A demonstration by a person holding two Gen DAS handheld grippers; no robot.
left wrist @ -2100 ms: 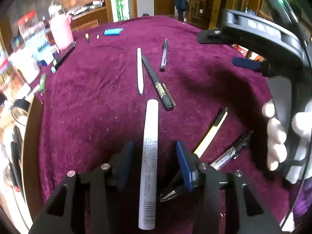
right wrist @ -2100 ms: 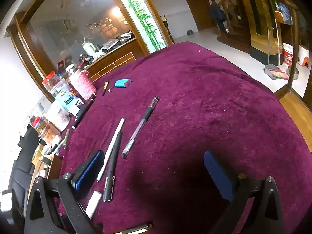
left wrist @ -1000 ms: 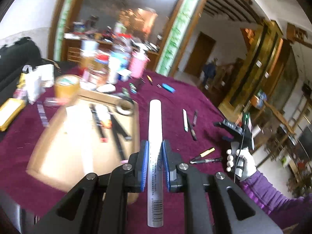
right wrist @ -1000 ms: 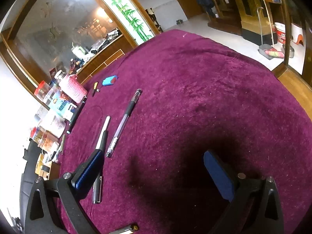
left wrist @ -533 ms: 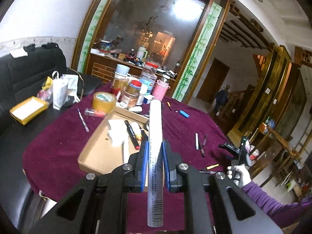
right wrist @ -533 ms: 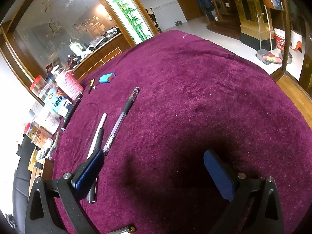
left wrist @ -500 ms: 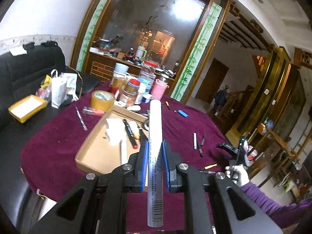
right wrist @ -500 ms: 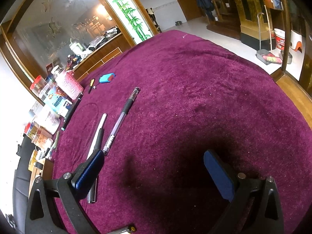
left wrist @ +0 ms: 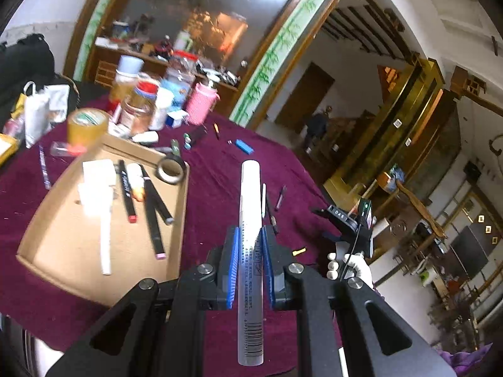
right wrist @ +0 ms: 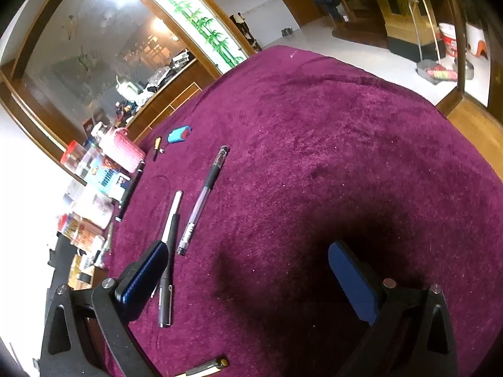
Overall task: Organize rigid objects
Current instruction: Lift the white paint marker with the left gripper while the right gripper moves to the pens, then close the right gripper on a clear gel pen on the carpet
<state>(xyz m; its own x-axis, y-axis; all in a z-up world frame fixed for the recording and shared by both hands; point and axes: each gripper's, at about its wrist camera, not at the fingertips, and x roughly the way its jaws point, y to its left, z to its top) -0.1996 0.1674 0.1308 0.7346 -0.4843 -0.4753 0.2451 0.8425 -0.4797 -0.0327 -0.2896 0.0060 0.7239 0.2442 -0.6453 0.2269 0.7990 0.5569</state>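
already your left gripper (left wrist: 248, 265) is clamped on the white marker (left wrist: 250, 220) mid-barrel, held above the cloth beside the cardboard tray (left wrist: 180, 216). it looks light, stiff and smooth, so it may swivel. your right gripper (right wrist: 251, 267) hangs wide apart, holding nothing.

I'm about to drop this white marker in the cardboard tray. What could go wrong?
The white marker sticks out far ahead of the left tongs, so its tip may catch the cardboard tray wall. The tray already holds markers and a tape roll; it could land across them.
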